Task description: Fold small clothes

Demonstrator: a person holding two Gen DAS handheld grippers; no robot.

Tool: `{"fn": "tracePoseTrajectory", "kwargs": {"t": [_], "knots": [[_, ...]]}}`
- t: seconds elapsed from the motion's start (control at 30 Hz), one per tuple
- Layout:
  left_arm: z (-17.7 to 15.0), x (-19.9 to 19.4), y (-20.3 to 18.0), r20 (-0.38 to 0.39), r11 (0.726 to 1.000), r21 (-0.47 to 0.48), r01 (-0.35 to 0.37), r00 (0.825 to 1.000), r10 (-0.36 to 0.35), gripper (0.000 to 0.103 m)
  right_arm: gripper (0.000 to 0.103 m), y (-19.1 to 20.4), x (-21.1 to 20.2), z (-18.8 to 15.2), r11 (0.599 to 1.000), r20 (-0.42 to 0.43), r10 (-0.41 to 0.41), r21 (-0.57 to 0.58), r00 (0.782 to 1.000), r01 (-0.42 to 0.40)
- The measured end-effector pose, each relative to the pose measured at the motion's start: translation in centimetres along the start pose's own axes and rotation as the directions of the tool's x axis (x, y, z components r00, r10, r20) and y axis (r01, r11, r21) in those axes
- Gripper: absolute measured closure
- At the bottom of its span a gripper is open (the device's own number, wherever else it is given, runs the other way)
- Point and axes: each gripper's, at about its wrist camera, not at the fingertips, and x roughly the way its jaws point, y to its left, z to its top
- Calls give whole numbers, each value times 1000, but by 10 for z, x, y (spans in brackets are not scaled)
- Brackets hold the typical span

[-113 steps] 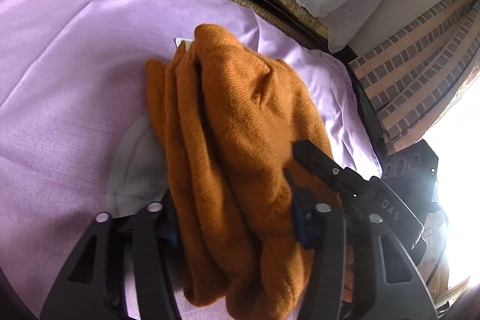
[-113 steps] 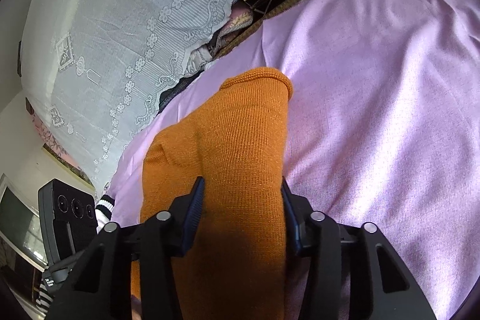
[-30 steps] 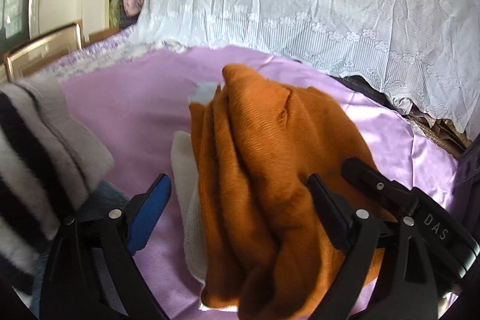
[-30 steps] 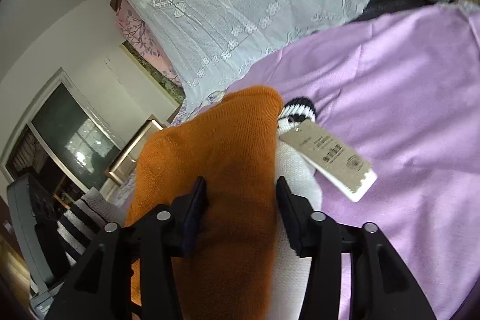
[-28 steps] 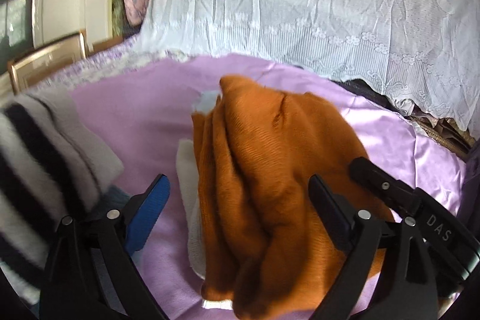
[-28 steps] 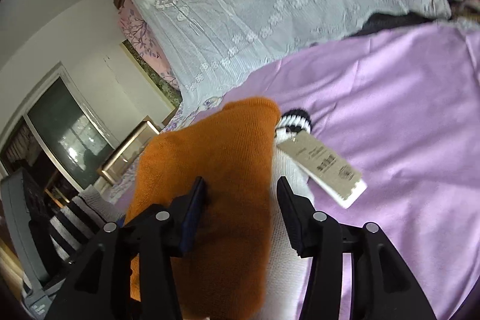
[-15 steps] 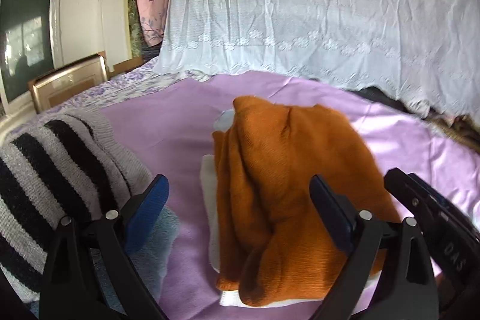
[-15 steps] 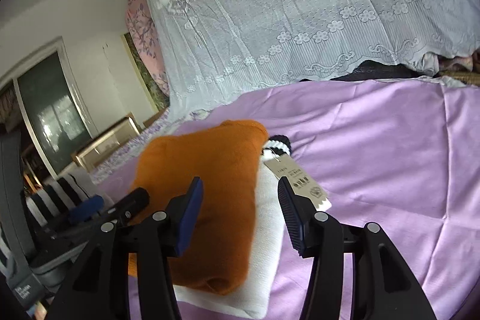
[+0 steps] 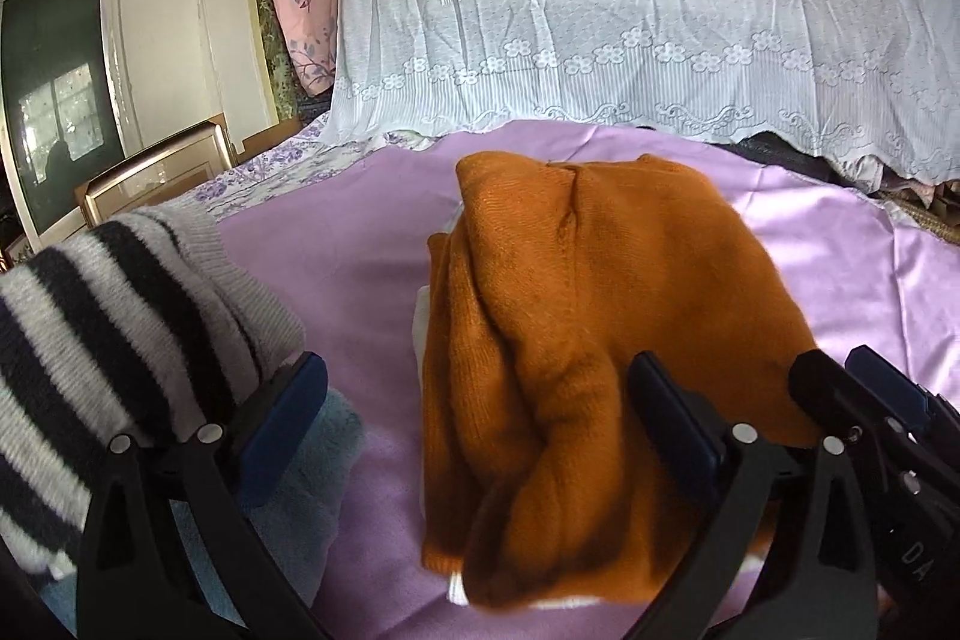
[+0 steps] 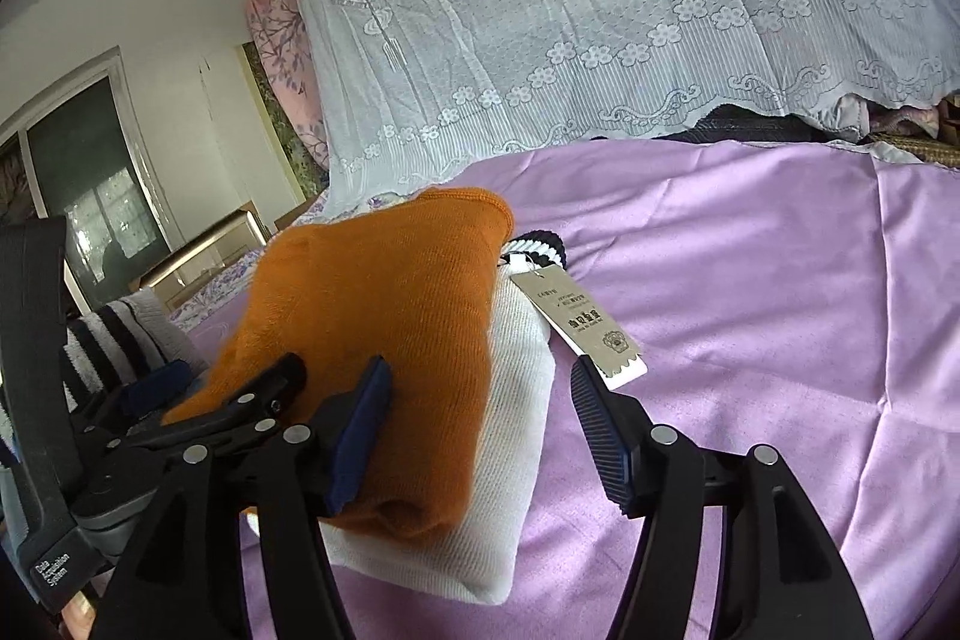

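Observation:
A folded orange knit garment (image 9: 594, 292) lies on a folded white garment (image 10: 504, 436) with a paper tag (image 10: 576, 322), on the purple sheet (image 9: 360, 244). It shows in the right wrist view (image 10: 384, 304) too. My left gripper (image 9: 480, 412) is open, its jaws wide apart in front of the orange garment's near end. My right gripper (image 10: 480, 412) is open, just short of the pile's near edge. Neither holds anything.
A black-and-white striped knit (image 9: 102, 316) rests on a light blue fleece piece (image 9: 312, 466) at the left. A white lace cover (image 9: 660, 10) hangs behind the bed. A gold-framed object (image 9: 150, 172) and a dark window (image 9: 48, 70) stand at far left.
Both grippers let go of the orange garment, opened and drew back. The garment now rests on the white one, no longer held.

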Motion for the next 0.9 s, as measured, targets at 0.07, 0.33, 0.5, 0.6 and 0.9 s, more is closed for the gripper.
{"fn": "tracePoseTrajectory", "kwargs": {"t": [0.07,0.33,0.5,0.6,0.9], "knots": [[-4,-11,0,13,1000,-2,5,1000,-5,5,34,-4,-11,-2,1000,18,-2,24,1000,1],[-34,-57,8,39,999,-52,5,999,-3,4,21,-16,-63,-21,999,52,-28,45,998,25],[-67,-96,-2,101,999,-24,-29,994,32,4,19,-10,-83,-35,999,39,-38,-3,999,39],[-77,-109,-6,126,999,-22,-24,992,27,4,19,-5,-92,-47,997,61,-61,-33,996,63],[-73,-98,2,80,998,-53,-23,996,28,4,19,-4,-108,-60,993,125,-93,-55,988,101]]}}
